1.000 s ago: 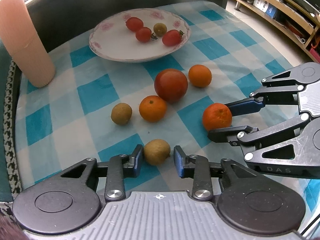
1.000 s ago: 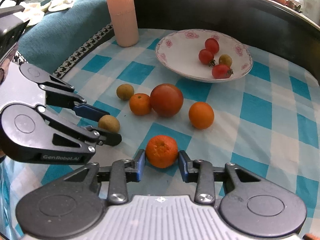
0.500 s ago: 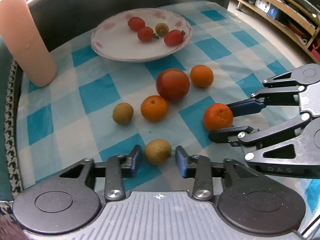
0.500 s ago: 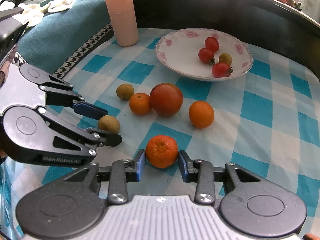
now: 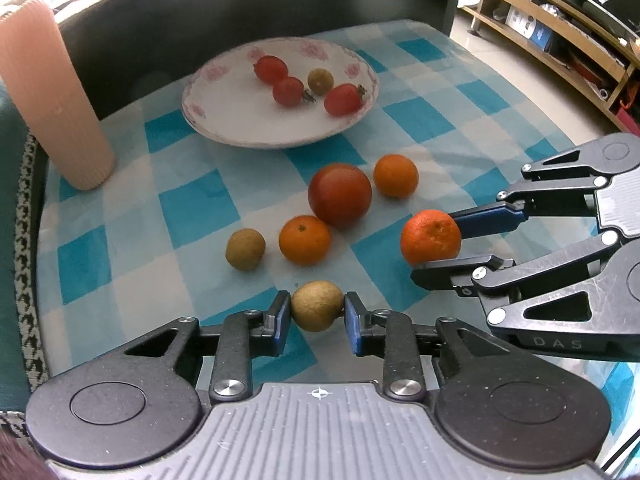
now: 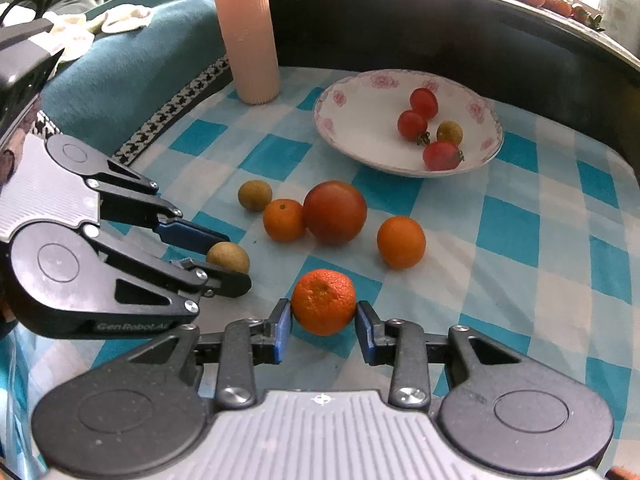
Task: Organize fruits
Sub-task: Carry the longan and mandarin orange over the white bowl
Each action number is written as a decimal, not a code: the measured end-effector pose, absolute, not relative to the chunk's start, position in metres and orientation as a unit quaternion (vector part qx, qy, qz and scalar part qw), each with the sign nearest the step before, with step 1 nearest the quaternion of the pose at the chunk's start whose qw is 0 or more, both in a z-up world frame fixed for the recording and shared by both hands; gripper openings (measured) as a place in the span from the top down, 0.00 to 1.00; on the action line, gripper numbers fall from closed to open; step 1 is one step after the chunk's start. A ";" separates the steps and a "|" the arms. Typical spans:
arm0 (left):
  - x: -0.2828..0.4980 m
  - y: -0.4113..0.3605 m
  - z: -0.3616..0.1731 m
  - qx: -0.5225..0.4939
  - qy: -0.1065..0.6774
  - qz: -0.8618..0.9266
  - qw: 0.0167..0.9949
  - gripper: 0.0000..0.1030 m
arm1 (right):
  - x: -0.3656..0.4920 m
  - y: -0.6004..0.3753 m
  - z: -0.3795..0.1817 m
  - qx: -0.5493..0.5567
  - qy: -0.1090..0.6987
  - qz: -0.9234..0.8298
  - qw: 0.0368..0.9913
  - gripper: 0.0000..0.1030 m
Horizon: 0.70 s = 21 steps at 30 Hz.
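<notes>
A small brown fruit [image 5: 316, 312] sits on the checked cloth between the blue pads of my left gripper [image 5: 316, 309]; its jaws are closing and both pads touch the fruit. My right gripper [image 6: 323, 312] is shut on a mandarin [image 6: 323, 300], low over the cloth. Each gripper shows in the other's view: the left gripper [image 6: 236, 260], the right gripper [image 5: 434, 246]. Loose between them and the plate lie a big red tomato [image 5: 340, 194], two mandarins [image 5: 396, 176] [image 5: 305, 240] and another brown fruit [image 5: 245, 249]. The flowered plate [image 5: 240, 120] holds three cherry tomatoes and a small brown fruit.
A tall pink ribbed cylinder [image 5: 52, 92] stands at the cloth's far left corner. A dark curved rim [image 6: 440, 40] runs behind the plate. A teal cushion [image 6: 132, 60] lies to the left, wooden shelves [image 5: 560, 40] to the right beyond the table edge.
The left jaws have narrowed until the pads meet the brown fruit. The right gripper keeps its hold on the mandarin in the same place.
</notes>
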<state>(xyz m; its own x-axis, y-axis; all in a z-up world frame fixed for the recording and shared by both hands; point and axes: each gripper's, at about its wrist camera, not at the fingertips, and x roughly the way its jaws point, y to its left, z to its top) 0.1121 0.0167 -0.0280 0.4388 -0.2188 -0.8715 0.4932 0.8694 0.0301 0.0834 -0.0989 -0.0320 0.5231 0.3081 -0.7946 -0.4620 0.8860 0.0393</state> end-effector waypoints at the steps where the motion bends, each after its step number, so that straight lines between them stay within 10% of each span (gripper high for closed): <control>1: 0.113 0.017 -0.027 0.140 0.484 -0.212 0.838 0.65 | 0.084 -0.099 -0.031 -0.088 0.434 0.221 0.869 0.52; 21: 0.125 -0.001 0.002 0.131 0.448 -0.213 0.858 0.65 | 0.086 -0.106 -0.003 -0.070 0.394 0.211 0.892 0.52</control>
